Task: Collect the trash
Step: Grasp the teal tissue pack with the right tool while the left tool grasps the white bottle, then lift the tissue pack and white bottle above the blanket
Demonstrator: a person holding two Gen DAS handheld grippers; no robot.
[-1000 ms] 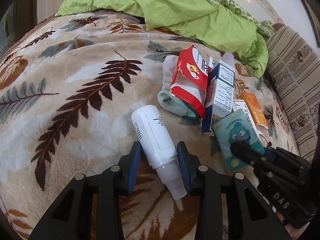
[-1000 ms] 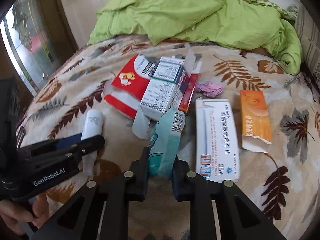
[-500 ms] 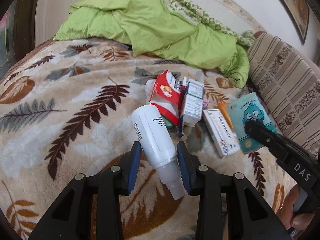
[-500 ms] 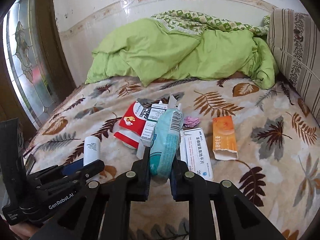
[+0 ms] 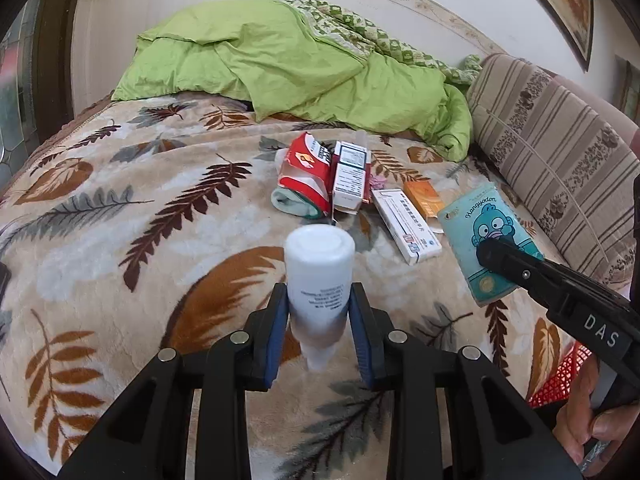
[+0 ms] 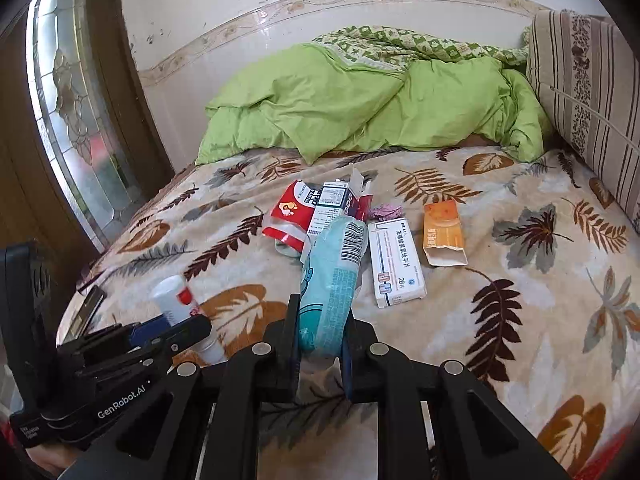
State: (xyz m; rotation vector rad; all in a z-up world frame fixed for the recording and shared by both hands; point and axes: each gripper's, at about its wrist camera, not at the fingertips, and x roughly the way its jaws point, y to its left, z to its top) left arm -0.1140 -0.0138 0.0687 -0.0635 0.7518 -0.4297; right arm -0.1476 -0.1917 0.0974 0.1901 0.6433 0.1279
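Observation:
My left gripper point(image 5: 320, 300) holds a white plastic bottle point(image 5: 320, 264) above the leaf-patterned blanket, cap end down; its jaws are closing, and the blue pads press on the bottle's sides. My right gripper point(image 6: 320, 320) is shut on a teal cartoon tissue packet point(image 6: 332, 264), also lifted off the bed. The same teal packet point(image 5: 480, 232) shows at the right of the left wrist view. On the bed lie a red-and-white pouch point(image 5: 304, 172), a white carton point(image 5: 350, 180), a long white medicine box point(image 5: 404, 228) and an orange box point(image 5: 424, 198).
A crumpled green duvet point(image 6: 360, 104) fills the far end of the bed and a striped cushion point(image 5: 552, 152) lines the right side. A door with a glass panel point(image 6: 68, 100) stands at the left. A red mesh basket point(image 5: 560, 376) shows at lower right, by a hand.
Both grippers rose and drew back from the pile, carrying the bottle and the teal packet. The bottle tipped so that its base now points away from the camera.

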